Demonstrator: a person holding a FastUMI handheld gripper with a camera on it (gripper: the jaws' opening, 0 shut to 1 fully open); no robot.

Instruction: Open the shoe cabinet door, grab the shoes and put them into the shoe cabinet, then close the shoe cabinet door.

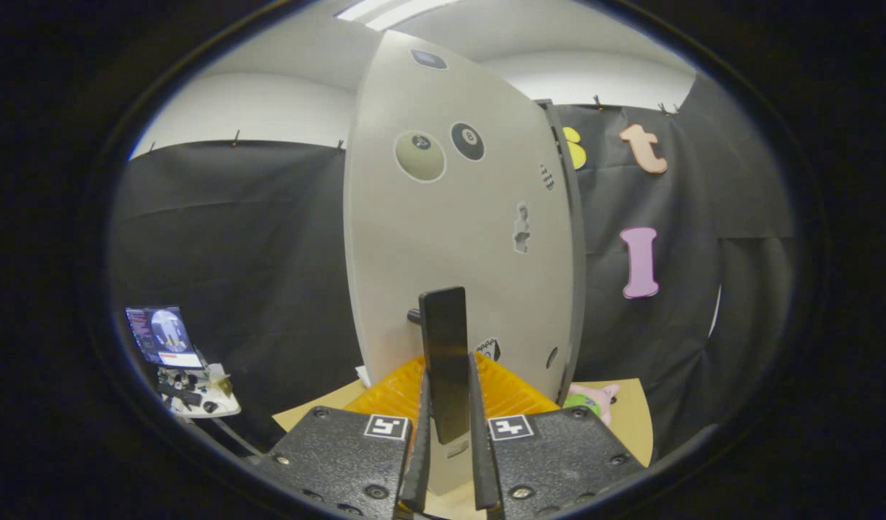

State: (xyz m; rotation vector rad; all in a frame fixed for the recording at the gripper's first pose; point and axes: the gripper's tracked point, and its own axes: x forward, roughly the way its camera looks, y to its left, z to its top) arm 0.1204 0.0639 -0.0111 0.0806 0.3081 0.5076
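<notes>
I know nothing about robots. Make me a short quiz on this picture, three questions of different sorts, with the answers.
1. True or false: the gripper has its jaws closed on the door handle.
2. Which stickers sit on the cabinet door? A) billiard balls B) flowers C) cars
3. Fill in: the pink plush toy lies on the ______, beside the door's edge.

Key: 1 true; 2 A; 3 table.

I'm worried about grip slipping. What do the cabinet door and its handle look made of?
Cabinet door: pale smooth panel, probably painted or laminated board with a matte sheen, stickers on it. Handle: flat dark bar, slightly glossy, metal or plastic; the gripper is shut on it.
</notes>
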